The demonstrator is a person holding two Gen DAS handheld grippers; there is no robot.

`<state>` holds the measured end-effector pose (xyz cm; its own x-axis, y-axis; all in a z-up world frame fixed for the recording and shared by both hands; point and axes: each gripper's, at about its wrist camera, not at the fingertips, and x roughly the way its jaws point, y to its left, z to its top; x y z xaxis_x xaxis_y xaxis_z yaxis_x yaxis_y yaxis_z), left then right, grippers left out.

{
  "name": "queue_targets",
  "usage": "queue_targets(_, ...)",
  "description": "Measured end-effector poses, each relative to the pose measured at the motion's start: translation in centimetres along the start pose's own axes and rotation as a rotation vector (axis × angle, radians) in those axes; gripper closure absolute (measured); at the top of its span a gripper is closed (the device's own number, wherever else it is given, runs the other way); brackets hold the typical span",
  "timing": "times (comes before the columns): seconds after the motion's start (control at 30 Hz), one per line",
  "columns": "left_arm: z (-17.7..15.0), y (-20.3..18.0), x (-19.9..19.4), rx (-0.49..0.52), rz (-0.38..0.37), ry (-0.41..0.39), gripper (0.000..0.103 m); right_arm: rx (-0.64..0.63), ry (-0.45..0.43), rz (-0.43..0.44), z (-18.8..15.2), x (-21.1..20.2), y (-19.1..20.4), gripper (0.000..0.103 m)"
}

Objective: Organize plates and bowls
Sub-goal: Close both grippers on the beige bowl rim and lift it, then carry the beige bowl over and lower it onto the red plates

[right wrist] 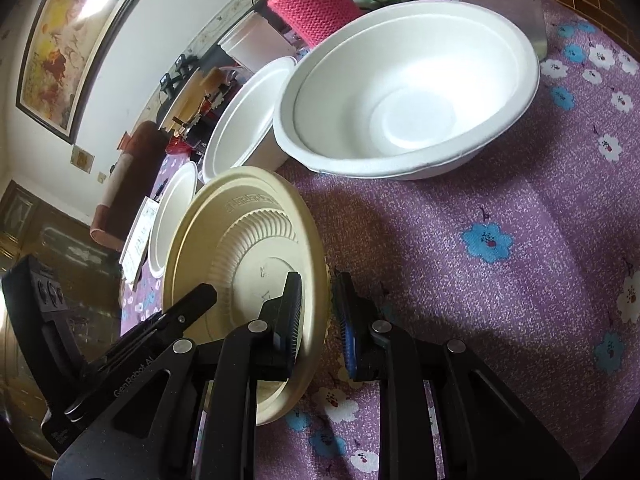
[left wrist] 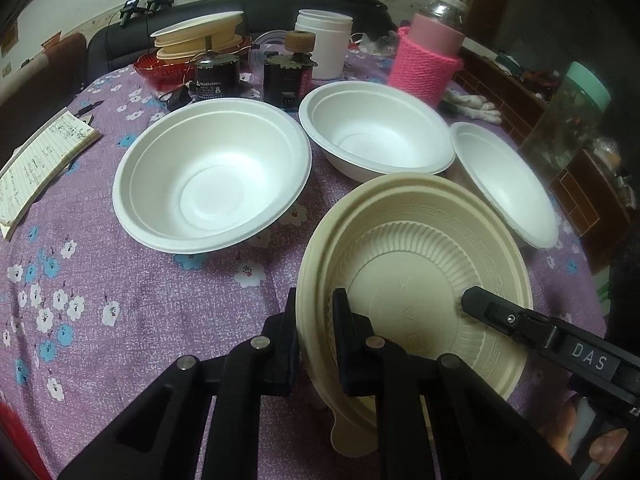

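We hold a cream ribbed plate [left wrist: 420, 272] between us, just above the purple flowered tablecloth [left wrist: 120, 300]. Our left gripper [left wrist: 316, 340] pinches the plate's near-left rim, one finger outside the rim and one inside the dish. Our right gripper [right wrist: 320, 312] is clamped on the opposite edge, its left finger lying on the plate's inner face and its blue-padded finger [right wrist: 350, 344] behind the rim; in the left wrist view its black tip reaches in over the plate from the right. The plate [right wrist: 240, 248] sits tilted, its far edge lifted toward the bowls. Beyond it three white bowls rest upright on the cloth: a large one [left wrist: 212, 176] to the left, a middle one [left wrist: 376, 132] behind, and a third [left wrist: 504, 184] to the right, its rim just beside the plate. Farther back stand a pink knitted bottle sleeve [left wrist: 424, 68], a white tub [left wrist: 324, 44] and a stack of cream plates [left wrist: 200, 36]; a lined notepad [left wrist: 36, 160] lies at the left edge.
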<state>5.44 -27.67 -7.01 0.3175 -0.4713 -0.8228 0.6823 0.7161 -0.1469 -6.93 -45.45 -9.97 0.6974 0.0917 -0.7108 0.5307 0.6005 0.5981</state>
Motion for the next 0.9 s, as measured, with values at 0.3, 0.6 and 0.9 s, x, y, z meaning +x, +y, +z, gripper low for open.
queue_targets(0.3,-0.2,-0.3,-0.5,0.007,0.031,-0.011,0.09,0.014,0.003,0.027,-0.4,-0.3,0.0,0.086)
queue_targets(0.6,-1.7,-0.6,-3.4,0.028,0.134,-0.115,0.089,0.024,0.01,0.096,-1.3,-0.8,0.4,0.086)
queue_targets(0.9,-2.8,0.6,-5.7,0.014,0.199,-0.19,0.089,-0.051,0.006,0.143,-2.8,-0.9,2.9,0.086)
